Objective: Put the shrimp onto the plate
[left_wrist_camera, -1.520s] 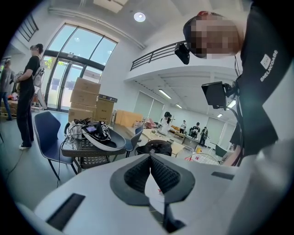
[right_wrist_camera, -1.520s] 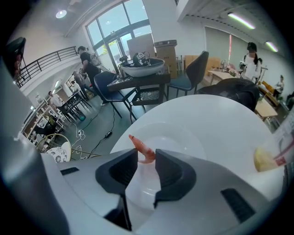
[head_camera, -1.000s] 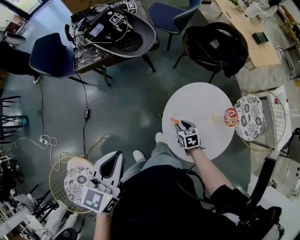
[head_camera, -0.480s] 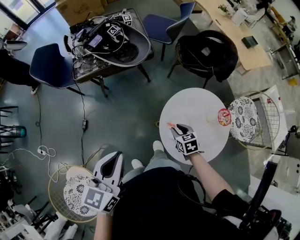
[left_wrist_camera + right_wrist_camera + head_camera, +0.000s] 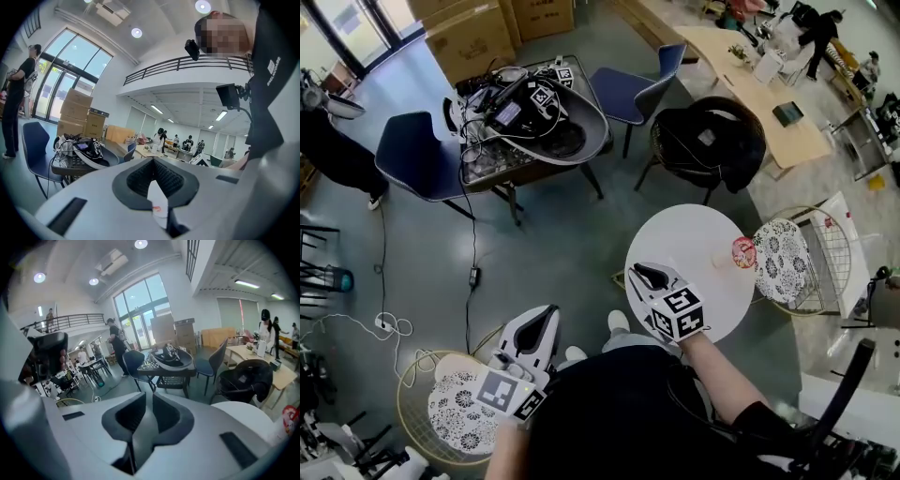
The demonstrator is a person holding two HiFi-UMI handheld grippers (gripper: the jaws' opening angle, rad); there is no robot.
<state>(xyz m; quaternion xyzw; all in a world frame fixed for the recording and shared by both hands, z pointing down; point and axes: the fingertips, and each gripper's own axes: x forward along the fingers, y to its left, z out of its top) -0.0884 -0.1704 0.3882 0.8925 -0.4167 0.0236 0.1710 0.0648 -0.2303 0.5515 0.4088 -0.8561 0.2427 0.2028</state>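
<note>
Overhead, right gripper [image 5: 642,274] over table [image 5: 694,230], close up, jaws closing empty

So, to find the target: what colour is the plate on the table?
The plate is mostly red with pale markings; head view shows it best.

Most of the round white table [image 5: 698,225] is bare, with its centre and far side lying open. Close to its right edge sits a small round red-patterned plate [image 5: 742,251], and just left of that a small pale object [image 5: 719,262], too small to tell. Hard against the table's right side stands a wire-framed chair with a black-and-white patterned cushion [image 5: 783,262]. Beyond the table's far side is a black chair draped with a black jacket [image 5: 710,141]. Left of the table, the grey floor [image 5: 553,225] is open.
</note>
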